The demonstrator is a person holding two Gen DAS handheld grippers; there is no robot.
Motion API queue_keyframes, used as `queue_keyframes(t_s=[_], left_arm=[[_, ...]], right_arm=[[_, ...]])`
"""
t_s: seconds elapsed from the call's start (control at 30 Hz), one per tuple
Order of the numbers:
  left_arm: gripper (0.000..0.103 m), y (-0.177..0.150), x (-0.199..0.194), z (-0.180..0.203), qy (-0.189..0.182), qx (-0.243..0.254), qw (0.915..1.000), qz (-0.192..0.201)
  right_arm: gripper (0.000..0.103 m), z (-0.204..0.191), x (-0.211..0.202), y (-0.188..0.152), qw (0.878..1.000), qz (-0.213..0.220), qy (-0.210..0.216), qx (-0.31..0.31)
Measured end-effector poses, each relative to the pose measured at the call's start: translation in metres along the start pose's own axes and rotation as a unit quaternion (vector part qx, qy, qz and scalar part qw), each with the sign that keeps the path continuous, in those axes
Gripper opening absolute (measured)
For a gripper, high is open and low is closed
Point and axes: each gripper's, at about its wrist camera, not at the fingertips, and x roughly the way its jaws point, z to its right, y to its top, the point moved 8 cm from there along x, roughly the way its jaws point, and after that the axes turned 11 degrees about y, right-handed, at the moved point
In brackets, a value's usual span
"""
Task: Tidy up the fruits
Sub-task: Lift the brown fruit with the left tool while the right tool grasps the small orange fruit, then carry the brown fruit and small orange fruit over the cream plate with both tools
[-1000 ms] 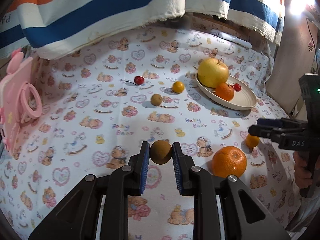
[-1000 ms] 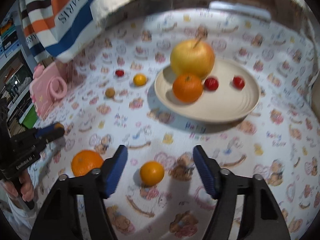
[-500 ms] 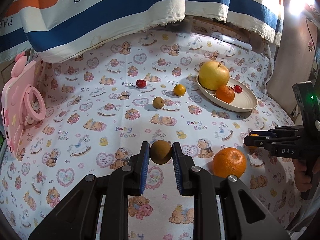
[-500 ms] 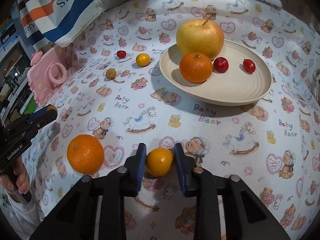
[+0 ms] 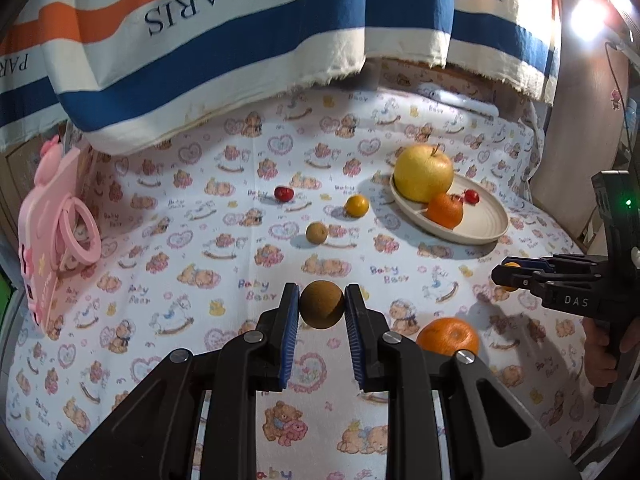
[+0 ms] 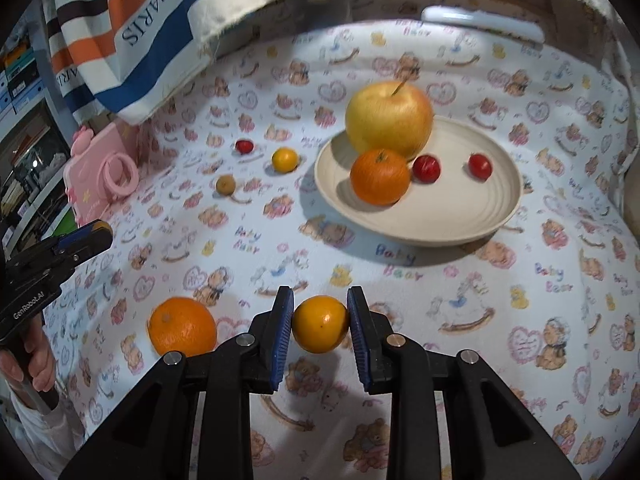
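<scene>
My left gripper [image 5: 322, 306] is shut on a brown round fruit [image 5: 322, 305] and holds it above the cloth. My right gripper [image 6: 320, 322] is shut on a small yellow-orange fruit [image 6: 320, 323], lifted off the cloth; it also shows in the left wrist view [image 5: 514, 274]. A cream plate [image 6: 476, 216] holds a yellow apple [image 6: 389, 118], an orange [image 6: 380, 177] and two red cherries [image 6: 426, 168]. A large orange [image 6: 182, 326], a small yellow fruit [image 6: 285, 159], a small brown fruit [image 6: 225, 183] and a red cherry [image 6: 244, 146] lie loose on the cloth.
A pink toy camera [image 5: 56, 232] stands at the left edge. A striped PARIS cloth [image 5: 240, 32] hangs over the back of the table. A white bar [image 6: 482, 22] lies at the far back. The left gripper shows at the left of the right wrist view [image 6: 86, 240].
My right gripper shut on the small yellow-orange fruit and lifted it. My left gripper rose with the brown fruit, still gripped.
</scene>
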Motion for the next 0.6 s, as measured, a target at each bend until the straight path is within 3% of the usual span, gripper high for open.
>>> queue_keyframes(t_s=[0.27, 0.6], left_arm=[[0.022, 0.033, -0.019, 0.014, -0.006, 0.022, 0.9991, 0.037], [0.022, 0.103, -0.041, 0.053, -0.039, 0.036, 0.9939, 0.096]], right_arm=[[0.029, 0.012, -0.040, 0.031, 0.998, 0.053, -0.025, 0.013], [0.029, 0.006, -0.112, 0.106, 0.986, 0.157, -0.059, -0.005]])
